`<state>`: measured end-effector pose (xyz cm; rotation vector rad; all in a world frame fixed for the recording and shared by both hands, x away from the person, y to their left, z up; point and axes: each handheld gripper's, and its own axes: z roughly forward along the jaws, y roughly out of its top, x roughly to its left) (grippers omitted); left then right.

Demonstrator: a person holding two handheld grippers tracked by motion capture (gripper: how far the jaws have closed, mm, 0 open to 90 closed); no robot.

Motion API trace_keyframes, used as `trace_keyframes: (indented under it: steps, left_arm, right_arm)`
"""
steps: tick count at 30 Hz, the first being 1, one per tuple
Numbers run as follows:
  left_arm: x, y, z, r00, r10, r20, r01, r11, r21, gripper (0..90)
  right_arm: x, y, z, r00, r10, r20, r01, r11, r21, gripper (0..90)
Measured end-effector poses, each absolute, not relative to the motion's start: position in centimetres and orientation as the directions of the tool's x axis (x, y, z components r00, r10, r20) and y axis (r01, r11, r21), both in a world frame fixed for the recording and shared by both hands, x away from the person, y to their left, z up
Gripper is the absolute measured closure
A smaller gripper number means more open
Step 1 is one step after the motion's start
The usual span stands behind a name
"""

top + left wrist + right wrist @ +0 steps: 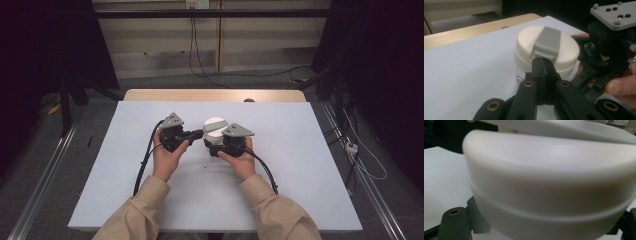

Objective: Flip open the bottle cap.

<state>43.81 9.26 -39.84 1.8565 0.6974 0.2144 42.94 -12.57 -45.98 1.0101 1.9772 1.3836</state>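
Note:
A white container [215,128] with a cream lid [546,50] and a grey flip tab [547,41] stands mid-table. My right gripper [216,146] holds its body from the right side; in the right gripper view the container [549,182] sits between the two black jaws of that gripper [541,226]. My left gripper [199,133] comes in from the left. In the left gripper view its jaws are pressed together, and the gripper [543,62] touches the lid's rim just under the near end of the grey tab. The right gripper [609,50] and a thumb show behind the container.
The white table top [300,175] has free room all around the hands, with a wooden strip [215,95] along its far edge. Cables trail from both grippers toward the near edge. Metal rails and floor cables [360,155] run beside the table.

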Motion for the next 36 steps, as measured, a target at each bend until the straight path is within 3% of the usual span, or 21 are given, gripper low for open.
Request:
trace_keyframes:
  steps: [36]
  left_arm:
    - [44.8, 8.1, -37.4, 0.822, 0.544, -0.165, 0.339, -0.235, 0.911, 90.0]
  right_arm:
    - [43.0, -12.5, -46.1, -0.587, 0.81, -0.001, 0.279, 0.204, 0.939, 18.5]
